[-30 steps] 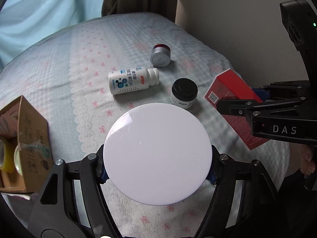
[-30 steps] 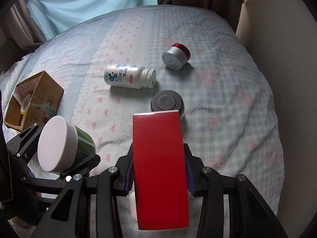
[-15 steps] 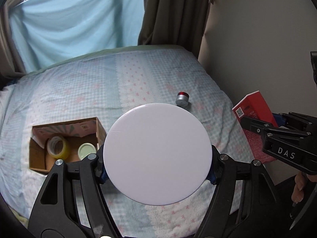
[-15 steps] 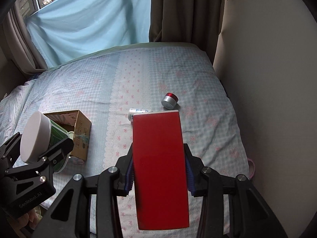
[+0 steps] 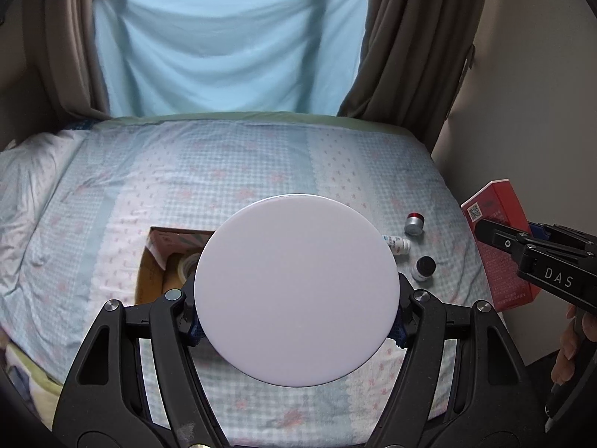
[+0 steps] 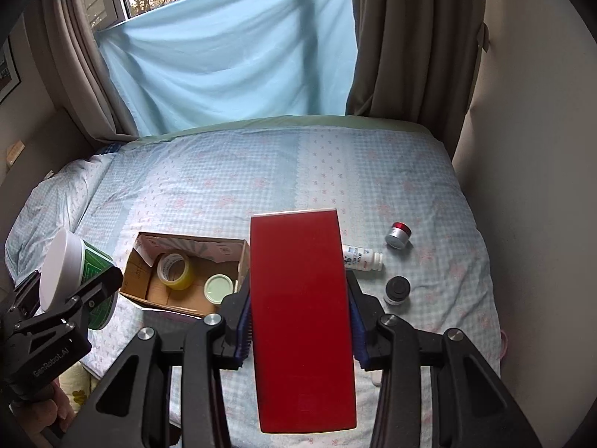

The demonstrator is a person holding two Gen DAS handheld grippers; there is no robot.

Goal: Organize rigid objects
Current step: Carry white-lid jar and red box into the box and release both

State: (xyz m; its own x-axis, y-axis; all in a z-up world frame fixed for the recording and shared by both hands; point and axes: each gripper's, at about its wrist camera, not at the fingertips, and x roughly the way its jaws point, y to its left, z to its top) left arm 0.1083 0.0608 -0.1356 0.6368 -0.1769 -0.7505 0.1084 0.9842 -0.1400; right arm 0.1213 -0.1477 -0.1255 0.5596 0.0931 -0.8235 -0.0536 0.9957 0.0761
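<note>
both grippers are loaded right now. the left gripper (image 5: pixel 296 315) is clamped across a white-lidded green tub (image 6: pixel 76 278), pads squeezing the sides under the lid, and the right gripper (image 6: pixel 298 326) is clamped on the two long sides of a red carton (image 6: pixel 302 317). both things are held up in the air over the bed (image 6: pixel 224 171), not resting on it. i'd guess the tub is stiff plastic and a bit slick, so gripping the wall below the lid rim makes sense; the carton is probably light cardboard that'd dent if squeezed too hard, so the edges are the spot. count: one cardboard box (image 6: pixel 149 289) on the bed with one roll of tape (image 6: pixel 175 270) and one pale green lid (image 6: pixel 219 287) inside. still loose on the bed: one white bottle (image 6: pixel 363 257) lying down, one red-and-silver jar (image 6: pixel 398 235), one black-capped jar (image 6: pixel 397 290).
</note>
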